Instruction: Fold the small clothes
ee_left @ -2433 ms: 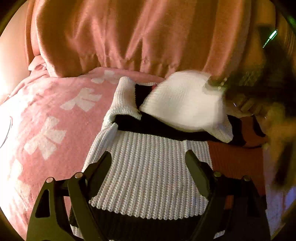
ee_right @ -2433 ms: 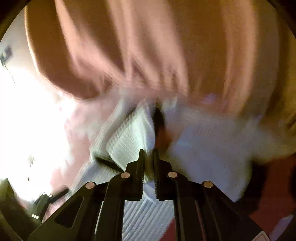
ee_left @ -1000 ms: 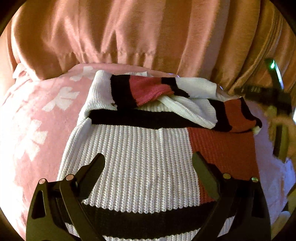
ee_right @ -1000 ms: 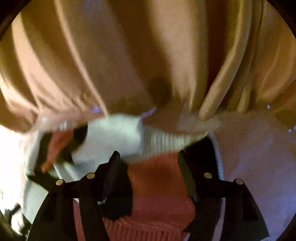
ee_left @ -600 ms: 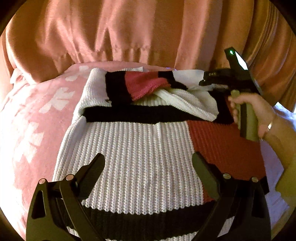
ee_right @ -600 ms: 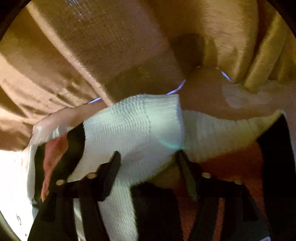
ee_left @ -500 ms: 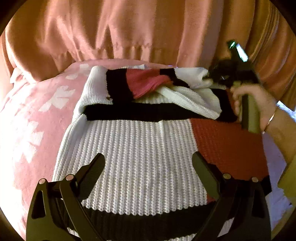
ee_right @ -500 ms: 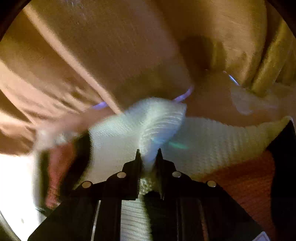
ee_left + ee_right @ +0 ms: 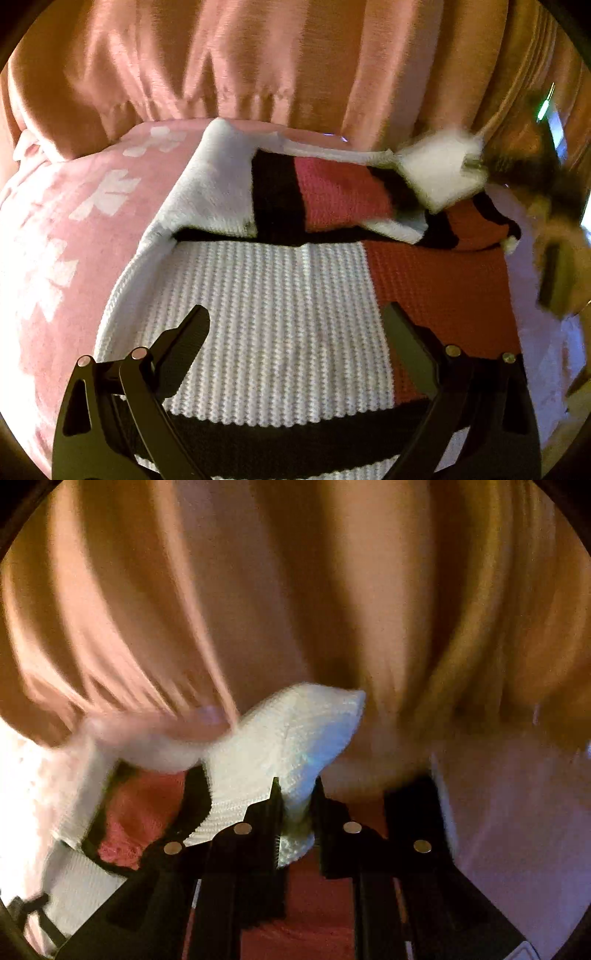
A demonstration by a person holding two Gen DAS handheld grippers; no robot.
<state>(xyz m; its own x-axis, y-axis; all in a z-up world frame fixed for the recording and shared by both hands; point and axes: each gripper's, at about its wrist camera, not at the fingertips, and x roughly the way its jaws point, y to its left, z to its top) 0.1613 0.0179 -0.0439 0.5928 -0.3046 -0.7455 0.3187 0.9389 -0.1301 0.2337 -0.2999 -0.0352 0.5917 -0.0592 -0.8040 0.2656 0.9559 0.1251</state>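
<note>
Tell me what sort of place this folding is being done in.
Most likely a bedroom. The knit sweater lies on a soft pink blanket with white bow patterns, apparently spread over a bed, and long satin curtains hang close behind it.

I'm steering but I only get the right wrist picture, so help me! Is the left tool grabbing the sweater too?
Observer: No. The left tool is open above the sweater, over its white ribbed part, pinching nothing.
Operator: What's under the sweater?
Observer: A pink blanket with white patterns.
Operator: Is my bit up in the air?
Observer: The right tool has jaws that have just been closing on the white sleeve end. The left wrist view shows that end raised off the sweater's red and black stripes.
</note>
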